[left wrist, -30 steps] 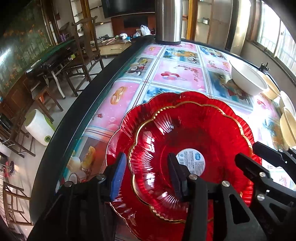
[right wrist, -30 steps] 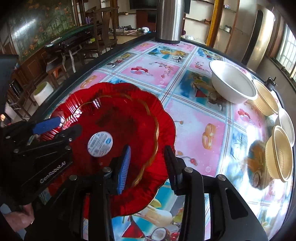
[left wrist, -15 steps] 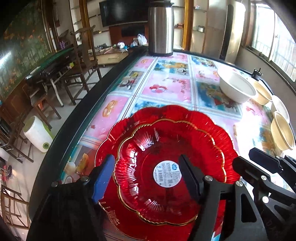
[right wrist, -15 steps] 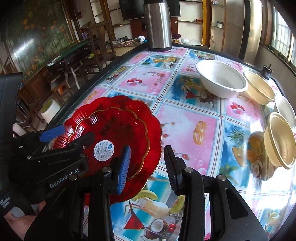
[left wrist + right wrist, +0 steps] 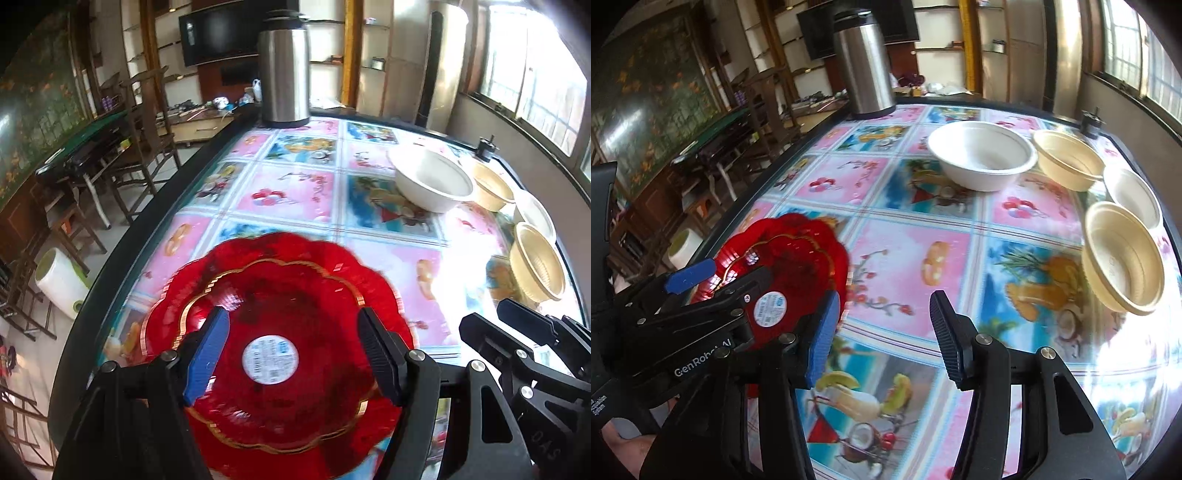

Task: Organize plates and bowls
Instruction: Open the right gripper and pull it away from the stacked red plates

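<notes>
Behind left tongs [image 5: 295, 356], red plates [image 5: 288, 291] blurred

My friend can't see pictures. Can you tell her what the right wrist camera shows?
Open black tongs hover over a colourful picture tablecloth, holding nothing. To the left, two stacked red plates sit under the other tongs. Across the table stand white and cream bowls and a steel flask.
</notes>
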A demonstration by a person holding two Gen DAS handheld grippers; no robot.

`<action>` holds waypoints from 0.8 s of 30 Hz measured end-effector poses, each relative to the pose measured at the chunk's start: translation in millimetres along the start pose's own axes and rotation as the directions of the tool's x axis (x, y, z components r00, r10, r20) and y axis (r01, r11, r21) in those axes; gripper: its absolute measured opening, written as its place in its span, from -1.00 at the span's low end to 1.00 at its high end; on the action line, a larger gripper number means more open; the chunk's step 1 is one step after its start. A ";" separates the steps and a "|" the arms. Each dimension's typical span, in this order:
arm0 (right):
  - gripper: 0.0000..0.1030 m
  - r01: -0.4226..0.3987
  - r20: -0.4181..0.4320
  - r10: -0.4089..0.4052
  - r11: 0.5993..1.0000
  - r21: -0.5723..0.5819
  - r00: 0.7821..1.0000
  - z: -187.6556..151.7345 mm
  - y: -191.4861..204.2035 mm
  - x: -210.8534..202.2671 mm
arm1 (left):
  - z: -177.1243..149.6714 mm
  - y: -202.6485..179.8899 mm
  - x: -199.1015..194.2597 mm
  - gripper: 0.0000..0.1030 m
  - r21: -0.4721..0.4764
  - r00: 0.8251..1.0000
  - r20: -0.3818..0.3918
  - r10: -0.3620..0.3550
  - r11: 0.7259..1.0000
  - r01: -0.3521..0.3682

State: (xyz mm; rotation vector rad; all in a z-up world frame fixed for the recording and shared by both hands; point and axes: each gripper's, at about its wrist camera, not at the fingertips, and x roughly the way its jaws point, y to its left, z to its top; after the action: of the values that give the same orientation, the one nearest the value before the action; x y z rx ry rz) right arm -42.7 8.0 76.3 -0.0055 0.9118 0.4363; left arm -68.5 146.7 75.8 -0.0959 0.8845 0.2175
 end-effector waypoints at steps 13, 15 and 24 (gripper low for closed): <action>-0.01 0.042 0.012 -0.043 0.994 0.099 0.999 1.8 -60.9 -11.7 | 18.6 -63.2 11.8 0.40 0.087 0.999 -0.008 -0.044 0.995 0.045; -0.01 0.048 0.009 -0.049 0.993 0.112 0.999 3.0 -69.2 -11.1 | 22.6 -69.4 16.3 0.40 0.092 0.999 -0.016 -0.051 0.994 0.052; -0.01 0.061 -0.008 -0.061 0.985 0.158 0.998 16.8 -99.0 1.8 | 42.3 -91.8 35.0 0.40 0.108 0.998 -0.037 -0.054 0.992 0.058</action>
State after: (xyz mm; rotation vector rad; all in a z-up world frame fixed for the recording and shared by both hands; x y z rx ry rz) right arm 7.4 -78.5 67.7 0.1112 0.9452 0.3059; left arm 5.9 69.9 74.8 -0.0228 0.9242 0.1150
